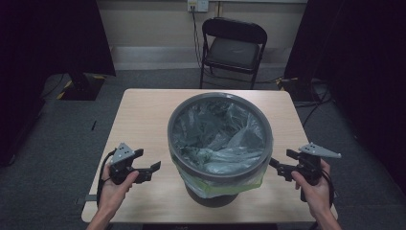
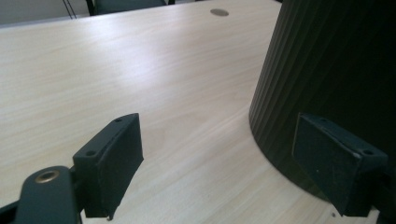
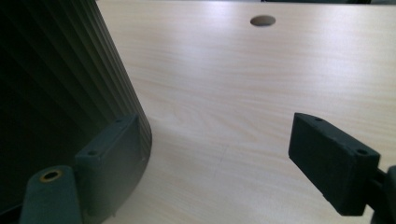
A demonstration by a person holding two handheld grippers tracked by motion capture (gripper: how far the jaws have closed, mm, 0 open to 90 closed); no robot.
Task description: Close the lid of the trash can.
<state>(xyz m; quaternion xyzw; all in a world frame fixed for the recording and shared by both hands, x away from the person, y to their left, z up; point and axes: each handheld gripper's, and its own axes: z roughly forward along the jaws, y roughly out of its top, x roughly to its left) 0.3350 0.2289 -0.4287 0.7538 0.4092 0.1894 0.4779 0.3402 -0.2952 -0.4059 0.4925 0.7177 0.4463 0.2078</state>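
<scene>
— Looking at the high view, where does the bin (image 1: pixel 220 143) sit?

— Dead centre of the frame, on the near half of the wooden table (image 1: pixel 143 115), its round grey rim taking up the middle. A clear liner bag (image 1: pixel 215 134) lies crumpled inside, and a green-tinged fold of it hangs over the lower edge of the rim.

— And the left gripper (image 1: pixel 154 170)?

— Lower left of the frame, held in the person's left hand (image 1: pixel 117 179), jaws pointing right toward the bin's wall. It is near the bin but not touching it; bare tabletop shows between them.

— How do its jaws stand?

— Spread wide, nothing between them. In the left gripper view the ribbed dark wall of the bin fills the right side of the frame, with the right-hand jaw in front of it and the left-hand jaw over bare wood. Whether that jaw touches the wall I cannot tell.

— The right gripper (image 1: pixel 277 167)?

— Lower right of the high view, in the right hand (image 1: pixel 313 189), jaws aimed left at the bin, just beside its rim. Also gaping wide and empty. In the right gripper view the bin's wall takes the left of the frame, the left-hand jaw lying against its outline, the other over open table.

— Anything else?

— A black folding chair (image 1: pixel 233 48) at upper centre, beyond the table.
</scene>
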